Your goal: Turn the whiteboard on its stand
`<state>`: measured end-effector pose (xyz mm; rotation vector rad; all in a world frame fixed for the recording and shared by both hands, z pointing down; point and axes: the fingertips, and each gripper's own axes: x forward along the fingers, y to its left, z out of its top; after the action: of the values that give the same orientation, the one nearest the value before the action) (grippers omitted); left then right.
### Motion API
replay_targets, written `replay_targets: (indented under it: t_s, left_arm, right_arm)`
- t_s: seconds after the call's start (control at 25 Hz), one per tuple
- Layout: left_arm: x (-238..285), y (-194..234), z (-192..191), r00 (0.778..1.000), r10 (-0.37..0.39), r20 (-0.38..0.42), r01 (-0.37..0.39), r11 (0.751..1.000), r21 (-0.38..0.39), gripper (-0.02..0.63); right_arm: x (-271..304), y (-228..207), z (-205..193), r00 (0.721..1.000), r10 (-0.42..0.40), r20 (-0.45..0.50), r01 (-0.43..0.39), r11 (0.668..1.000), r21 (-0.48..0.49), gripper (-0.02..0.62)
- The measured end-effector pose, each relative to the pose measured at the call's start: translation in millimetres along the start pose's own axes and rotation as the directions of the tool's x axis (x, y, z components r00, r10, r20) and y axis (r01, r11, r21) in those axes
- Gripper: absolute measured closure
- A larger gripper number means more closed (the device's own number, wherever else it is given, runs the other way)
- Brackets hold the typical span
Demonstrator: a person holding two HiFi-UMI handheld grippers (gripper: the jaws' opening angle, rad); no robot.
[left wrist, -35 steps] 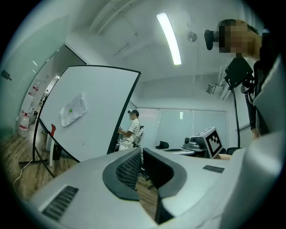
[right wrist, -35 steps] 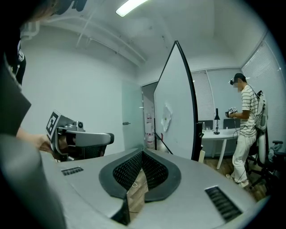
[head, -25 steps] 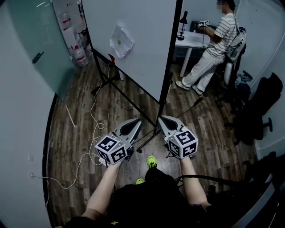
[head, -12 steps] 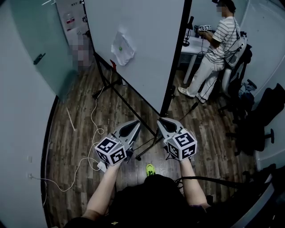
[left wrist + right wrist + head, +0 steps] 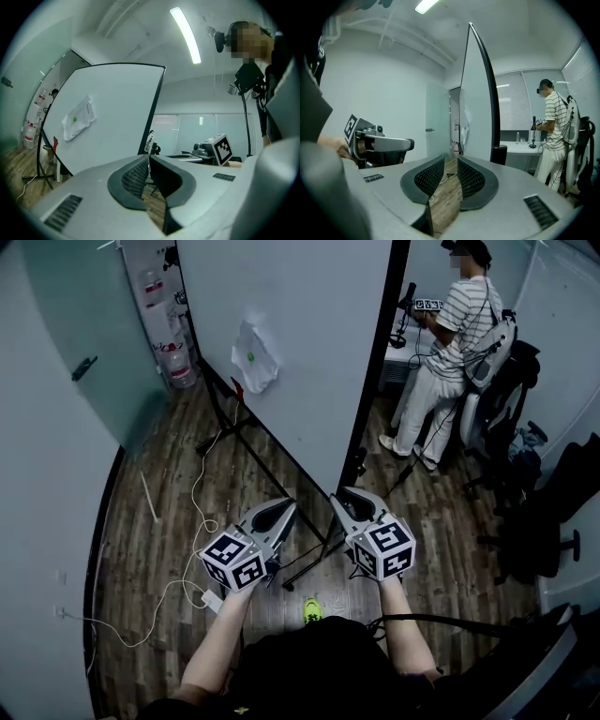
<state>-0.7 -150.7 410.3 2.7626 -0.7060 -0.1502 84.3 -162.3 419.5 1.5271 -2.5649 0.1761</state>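
Black-framed whiteboard (image 5: 309, 352) stands upright; left gripper (image 5: 279, 507) jaws clenched, right gripper (image 5: 347, 497) jaws just opening, empty.

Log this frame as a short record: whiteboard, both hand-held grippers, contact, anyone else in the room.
whiteboard: upright on its black stand, a paper sheet stuck to its face
left hand-held gripper: jaws together, empty
right hand-held gripper: jaws apart, just been opening, nothing between them
contact: neither gripper touches the whiteboard; both are short of its near edge
bystander: person in a striped shirt, standing beyond the board
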Motion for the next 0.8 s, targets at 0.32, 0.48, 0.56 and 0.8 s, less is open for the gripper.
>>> replay_targets:
  t_s: [0.32,0.48,0.56,0.8]
  left_arm:
    - [35,16,0,1.0,0.029,0.007,-0.029,1.0,-0.006,0.59]
    - [50,22,0,0.999,0.043,0.016,-0.043,0.999,-0.003,0.591]
    - [57,23,1,0.999,0.044,0.015,-0.044,0.999,0.002,0.59]
    - [71,29,4,0.998,0.06,0.022,-0.06,0.998,0.01,0.591]
  right_arm:
    - [13,-37,9,1.0,-0.005,0.007,0.005,1.0,-0.025,0.48]
    - [19,-53,10,1.0,-0.005,0.006,0.005,0.999,-0.037,0.457]
    - [22,-63,12,1.0,-0.017,0.01,0.017,0.999,-0.042,0.442]
    - [27,-85,19,0.999,-0.035,0.019,0.036,0.998,-0.054,0.422]
